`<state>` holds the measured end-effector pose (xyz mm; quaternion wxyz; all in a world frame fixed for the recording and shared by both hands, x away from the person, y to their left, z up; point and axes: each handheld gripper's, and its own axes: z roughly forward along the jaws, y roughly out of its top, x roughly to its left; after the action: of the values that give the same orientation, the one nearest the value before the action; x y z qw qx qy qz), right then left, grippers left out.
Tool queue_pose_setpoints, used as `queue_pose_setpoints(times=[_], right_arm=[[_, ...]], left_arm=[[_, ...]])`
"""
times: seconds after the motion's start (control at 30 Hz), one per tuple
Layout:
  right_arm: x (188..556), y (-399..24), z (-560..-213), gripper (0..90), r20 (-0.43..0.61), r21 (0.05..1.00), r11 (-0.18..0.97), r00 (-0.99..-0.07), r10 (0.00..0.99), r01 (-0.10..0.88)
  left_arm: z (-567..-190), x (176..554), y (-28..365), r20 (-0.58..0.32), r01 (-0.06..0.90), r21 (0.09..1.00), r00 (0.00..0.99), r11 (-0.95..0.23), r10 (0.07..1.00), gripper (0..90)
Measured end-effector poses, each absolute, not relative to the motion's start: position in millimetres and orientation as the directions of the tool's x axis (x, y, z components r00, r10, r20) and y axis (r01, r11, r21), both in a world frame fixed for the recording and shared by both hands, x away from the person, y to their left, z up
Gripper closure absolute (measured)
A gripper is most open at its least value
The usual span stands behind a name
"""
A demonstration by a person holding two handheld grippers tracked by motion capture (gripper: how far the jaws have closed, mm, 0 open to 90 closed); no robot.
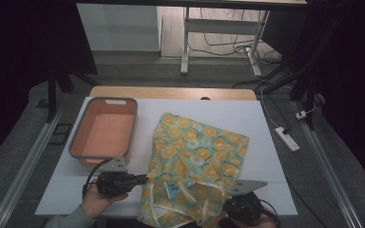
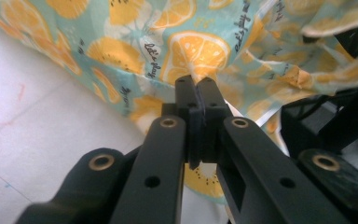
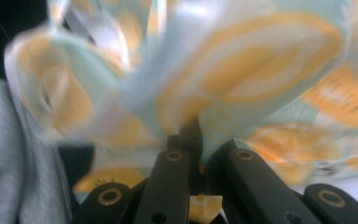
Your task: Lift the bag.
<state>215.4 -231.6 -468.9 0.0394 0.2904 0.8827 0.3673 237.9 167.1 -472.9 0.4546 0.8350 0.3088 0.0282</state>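
From above, the teal orange-slice-print fabric garment [image 1: 195, 161] lay across the white table [image 1: 266, 123], beside a salmon rectangular plastic basin [image 1: 105, 130]. The left gripper [image 2: 196, 93] was clamped on the garment's edge; the right gripper [image 3: 189, 133] likewise pinched it.

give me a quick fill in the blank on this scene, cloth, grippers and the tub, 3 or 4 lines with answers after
1. The cloth is printed with slices of ____ fruit.
2. The left gripper has its jaws ____ on the cloth's edge.
3. The salmon-coloured tub beside the cloth holds ____.
4. The right gripper grips the cloth at the table's ____ edge, by the person.

Missing words: orange; shut; nothing; near
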Motion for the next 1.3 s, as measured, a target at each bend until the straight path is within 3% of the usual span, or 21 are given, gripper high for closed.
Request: queue_pose_setpoints(times=[0.23, 0.5, 0.83, 1.13, 1.3], right_arm=[[215, -250, -420, 89.6, 0.091, 0.795, 0.465, -0.833, 0.546, 0.391], [251, -257, -376, 89.7, 0.074, 0.882, 0.344, -0.818, 0.571, 0.321], [278, -252, -338, 89.8, 0.037, 0.930, 0.274, -0.806, 0.591, 0.244], [311, -267, -278, 89.9, -0.013, 0.969, 0.192, -0.746, 0.666, 0.155], [337, -271, -266, 89.9, -0.029, 0.972, 0.185, -0.701, 0.713, 0.148]], left_arm=[[-448, 234, 186, -0.259, 0.466, 0.831, 0.808, -0.305, 0.530, 89.8], [-420, 241, 188, -0.230, 0.418, 0.868, 0.816, -0.268, 0.530, 89.8], [-375, 246, 197, -0.172, 0.323, 0.926, 0.822, -0.194, 0.543, 89.9], [-321, 253, 207, -0.111, 0.226, 0.965, 0.809, -0.130, 0.578, 89.8], [-300, 274, 204, -0.102, 0.206, 0.973, 0.797, -0.108, 0.596, 89.8]])
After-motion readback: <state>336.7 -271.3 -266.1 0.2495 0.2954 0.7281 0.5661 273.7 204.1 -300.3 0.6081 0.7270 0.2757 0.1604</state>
